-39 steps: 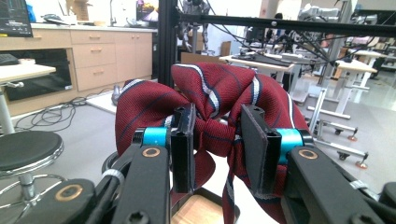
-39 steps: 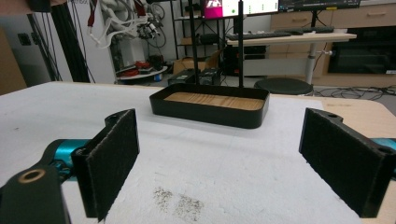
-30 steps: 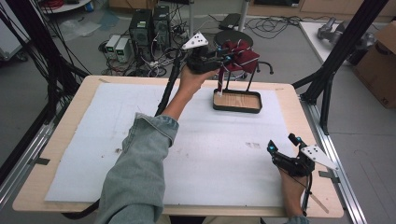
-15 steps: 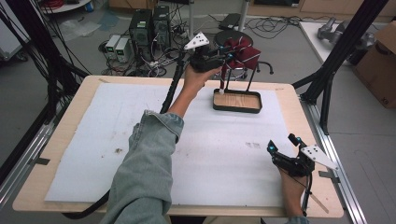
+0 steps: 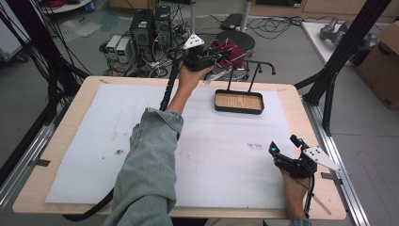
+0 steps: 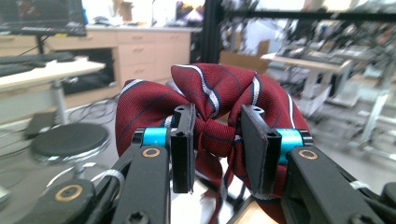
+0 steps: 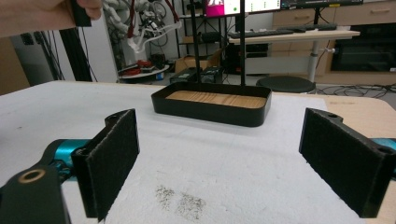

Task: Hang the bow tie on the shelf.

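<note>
A dark red striped cloth (image 5: 229, 51), bunched like a tie, hangs in the air beyond the table's far edge. My left gripper (image 5: 214, 60) is shut on it. In the left gripper view the cloth (image 6: 205, 93) bulges between and above the two pads of that gripper (image 6: 217, 149). Just right of the cloth stands a black stand (image 5: 256, 63) with two posts and a crossbar, rising from a wood-bottomed tray (image 5: 238, 109). My right gripper (image 5: 283, 143) rests low at the front right of the table, open, with nothing in it. In its own view the right gripper (image 7: 229, 163) faces the tray (image 7: 212, 116).
A white mat (image 5: 94, 141) covers most of the wooden table (image 5: 301, 108). Computers (image 5: 150, 26), cables and a black stool (image 5: 235, 40) sit on the floor behind the far edge. Black frame posts (image 5: 346, 47) rise at both sides. Faint dark smudges (image 7: 182, 203) mark the mat.
My left gripper has carried the red cloth slightly left and up, away from the stand's crossbar. The right gripper has stayed where it was.
</note>
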Motion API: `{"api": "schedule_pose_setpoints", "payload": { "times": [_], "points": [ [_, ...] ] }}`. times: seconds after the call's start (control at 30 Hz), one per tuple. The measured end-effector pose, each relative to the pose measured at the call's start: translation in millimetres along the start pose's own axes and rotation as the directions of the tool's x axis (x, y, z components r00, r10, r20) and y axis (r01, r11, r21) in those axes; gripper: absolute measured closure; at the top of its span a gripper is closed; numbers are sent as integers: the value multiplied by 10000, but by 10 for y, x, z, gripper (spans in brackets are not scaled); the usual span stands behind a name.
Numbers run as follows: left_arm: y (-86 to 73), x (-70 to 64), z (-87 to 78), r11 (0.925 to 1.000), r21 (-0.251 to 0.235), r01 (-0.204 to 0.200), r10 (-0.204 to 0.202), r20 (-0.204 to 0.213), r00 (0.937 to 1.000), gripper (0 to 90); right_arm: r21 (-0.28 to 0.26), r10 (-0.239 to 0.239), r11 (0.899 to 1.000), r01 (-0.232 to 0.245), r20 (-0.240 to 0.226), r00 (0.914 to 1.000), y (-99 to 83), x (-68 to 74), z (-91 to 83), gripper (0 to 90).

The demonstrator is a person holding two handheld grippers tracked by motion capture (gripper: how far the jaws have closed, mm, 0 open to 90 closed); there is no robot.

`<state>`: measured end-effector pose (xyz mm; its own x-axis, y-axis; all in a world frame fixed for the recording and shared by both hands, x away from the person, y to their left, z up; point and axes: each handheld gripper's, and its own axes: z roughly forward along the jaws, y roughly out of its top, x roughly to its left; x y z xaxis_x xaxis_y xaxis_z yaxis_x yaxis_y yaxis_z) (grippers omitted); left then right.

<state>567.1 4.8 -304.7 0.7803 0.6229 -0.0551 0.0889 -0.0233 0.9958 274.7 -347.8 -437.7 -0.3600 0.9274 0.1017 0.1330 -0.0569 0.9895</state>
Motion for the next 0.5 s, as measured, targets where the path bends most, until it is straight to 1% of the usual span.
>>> {"api": "schedule_pose_setpoints", "payload": {
  "times": [0.07,0.2,0.23,0.3,0.4,0.43,0.5],
  "points": [
    [-54,19,-1,9999,83,63,-62,-106,9999,665,7,-7,10000,7,-3,10000,0,1,0,112],
    [-148,40,-5,9980,597,-201,238,-619,9978,664,7,-25,10000,25,-15,10000,0,1,0,112],
    [-168,49,-9,9982,593,-133,174,-697,9974,664,16,-37,10000,37,-35,10000,-1,1,0,112],
    [-199,67,-20,9978,668,-21,74,-789,9969,663,5,-48,10000,48,-42,10000,-1,1,3,112],
    [-254,85,-20,9964,851,45,27,-848,9964,663,17,-21,10000,21,-70,10000,-1,3,4,112],
    [-279,92,-21,9963,844,141,-71,-822,9966,662,31,-41,10000,41,-82,10000,-2,2,4,112],
    [-319,102,-25,9967,802,155,-85,-864,9962,661,29,-31,10000,31,-78,10000,-1,4,4,112]
  ]
}}
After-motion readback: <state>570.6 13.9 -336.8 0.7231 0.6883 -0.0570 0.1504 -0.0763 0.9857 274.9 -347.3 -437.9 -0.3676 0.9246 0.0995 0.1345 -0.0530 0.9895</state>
